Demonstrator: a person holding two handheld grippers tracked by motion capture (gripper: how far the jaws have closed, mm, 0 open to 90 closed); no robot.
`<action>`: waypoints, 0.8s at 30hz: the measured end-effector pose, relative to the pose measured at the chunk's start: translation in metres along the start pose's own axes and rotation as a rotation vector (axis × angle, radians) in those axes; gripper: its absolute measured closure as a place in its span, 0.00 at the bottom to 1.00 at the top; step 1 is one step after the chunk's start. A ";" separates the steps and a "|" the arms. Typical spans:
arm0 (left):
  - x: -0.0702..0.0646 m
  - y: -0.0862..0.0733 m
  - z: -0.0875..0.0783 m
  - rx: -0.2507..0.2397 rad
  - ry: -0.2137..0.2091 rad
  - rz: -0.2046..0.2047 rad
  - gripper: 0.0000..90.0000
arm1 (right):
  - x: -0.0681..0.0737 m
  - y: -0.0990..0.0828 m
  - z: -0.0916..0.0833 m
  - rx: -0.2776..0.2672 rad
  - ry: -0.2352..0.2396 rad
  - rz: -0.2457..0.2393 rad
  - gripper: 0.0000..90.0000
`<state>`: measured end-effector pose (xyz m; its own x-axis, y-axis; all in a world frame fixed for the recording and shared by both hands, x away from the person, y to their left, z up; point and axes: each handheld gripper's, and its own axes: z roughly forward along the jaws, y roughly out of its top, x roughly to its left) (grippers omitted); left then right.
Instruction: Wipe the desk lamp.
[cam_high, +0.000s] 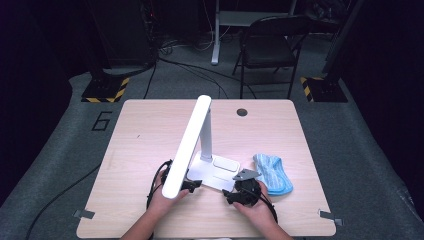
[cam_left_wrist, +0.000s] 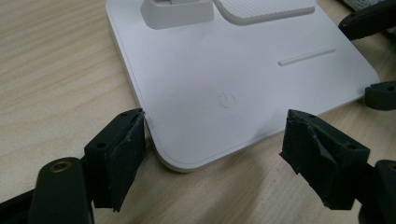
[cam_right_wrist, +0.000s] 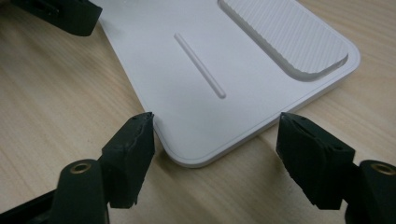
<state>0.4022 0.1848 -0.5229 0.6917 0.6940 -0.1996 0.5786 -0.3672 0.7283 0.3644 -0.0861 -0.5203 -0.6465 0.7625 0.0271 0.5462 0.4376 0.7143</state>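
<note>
The white desk lamp's base (cam_left_wrist: 224, 84) sits between both spread, empty grippers: left gripper (cam_left_wrist: 212, 154) and right gripper (cam_right_wrist: 215, 149) straddle its near corners (blue cloth (cam_high: 272, 172) just beside it).

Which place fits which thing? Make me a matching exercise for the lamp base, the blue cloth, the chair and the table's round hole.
Things:
1. lamp base
2. blue cloth
3. chair
4. round hole

Places:
A. on the floor beyond the table
B. between the two hand-held grippers
C. near the table's far edge
D. on the table, right of the lamp

Pairs: 1-B, 2-D, 3-A, 4-C
</note>
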 end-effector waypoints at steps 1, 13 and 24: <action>0.000 0.000 0.000 0.001 0.002 0.005 0.24 | -0.001 0.001 0.000 0.000 -0.005 -0.004 0.32; -0.005 0.001 -0.002 0.014 0.015 0.020 0.26 | -0.005 0.012 0.006 0.005 -0.073 0.018 0.44; -0.005 0.002 0.000 0.008 0.027 0.037 0.26 | -0.011 0.013 0.010 -0.006 -0.119 0.048 0.50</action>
<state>0.3999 0.1811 -0.5209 0.7011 0.6962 -0.1543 0.5561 -0.3982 0.7295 0.3837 -0.0843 -0.5180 -0.5517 0.8337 -0.0213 0.5715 0.3966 0.7184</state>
